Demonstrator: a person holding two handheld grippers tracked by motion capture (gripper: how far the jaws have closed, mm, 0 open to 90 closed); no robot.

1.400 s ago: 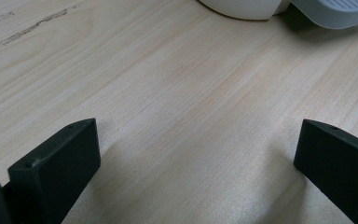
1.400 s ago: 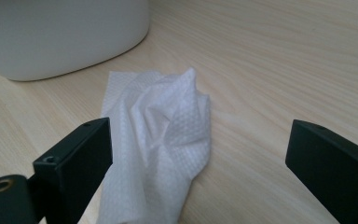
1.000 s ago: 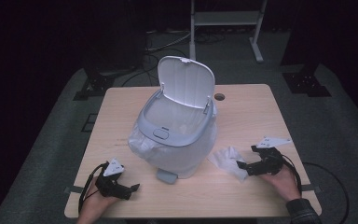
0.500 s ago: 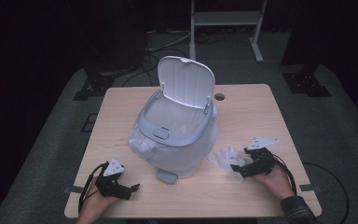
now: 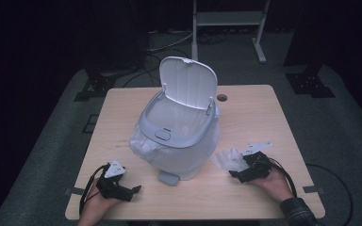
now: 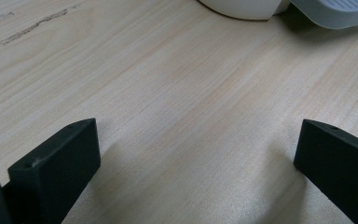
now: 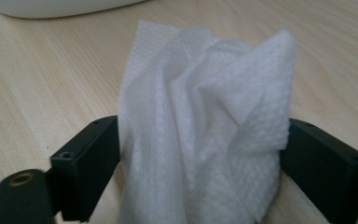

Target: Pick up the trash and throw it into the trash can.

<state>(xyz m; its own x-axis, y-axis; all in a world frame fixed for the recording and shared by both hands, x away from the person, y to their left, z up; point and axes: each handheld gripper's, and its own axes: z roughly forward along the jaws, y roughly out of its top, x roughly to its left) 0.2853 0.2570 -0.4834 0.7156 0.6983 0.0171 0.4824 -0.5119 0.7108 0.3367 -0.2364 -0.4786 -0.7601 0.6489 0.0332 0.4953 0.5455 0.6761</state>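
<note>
The right gripper rests low on the table near its front right corner, held in the person's right hand. In the right gripper view its two black jaws stand on either side of a crumpled white paper towel, and the towel's bunched folds fill the gap between them, touching both jaws; whether they are pressing it firmly cannot be told. The towel rises past the jaw tips toward 12 o'clock in that view. In the high view the paper towel lies on the wood at about 10 o'clock from the right gripper, just beside it and spreading toward the bin.

The bin is a pale grey pedal bin at the middle of the table, at about 10 o'clock from the right gripper and a little apart from the towel. Its lid stands raised at the back, a clear bag liner hangs over its rim, and its foot pedal points toward the person.

The left gripper lies near the front left corner, at about 8 o'clock from the bin, in the person's left hand. In the left gripper view its jaws stand wide apart over bare wood, with the pedal at 1 o'clock.
</note>
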